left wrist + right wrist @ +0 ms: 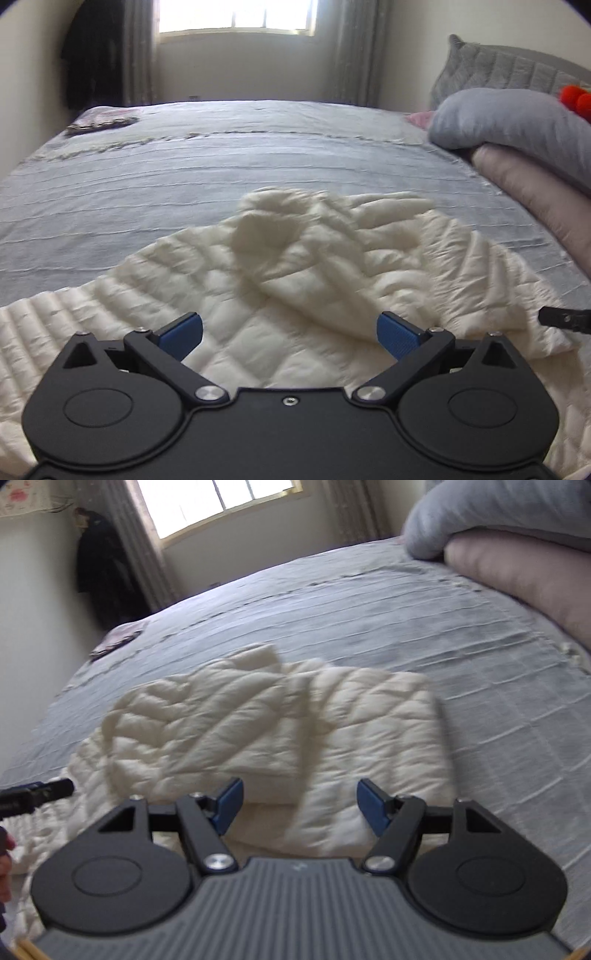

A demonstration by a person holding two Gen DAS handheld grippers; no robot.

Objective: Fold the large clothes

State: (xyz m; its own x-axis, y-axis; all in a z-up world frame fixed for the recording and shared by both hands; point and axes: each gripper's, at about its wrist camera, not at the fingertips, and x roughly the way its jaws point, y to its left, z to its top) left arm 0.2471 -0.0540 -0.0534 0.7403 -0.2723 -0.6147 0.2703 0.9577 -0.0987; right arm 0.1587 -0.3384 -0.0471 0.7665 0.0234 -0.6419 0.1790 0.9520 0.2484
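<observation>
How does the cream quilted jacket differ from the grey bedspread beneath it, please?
The cream quilted jacket is puffy and rumpled, with parts folded over itself; the grey bedspread lies flat and spread out. The jacket covers only the near part; the bedspread runs across the whole bed. Both show stitched lines.

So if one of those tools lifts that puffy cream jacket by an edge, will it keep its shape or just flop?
It would probably flop: the cream quilted jacket already lies in soft folds and bunches on the bed. Its puffy padding suggests it is light for its size. The smooth, slightly shiny fabric may slip between the pads.
</observation>
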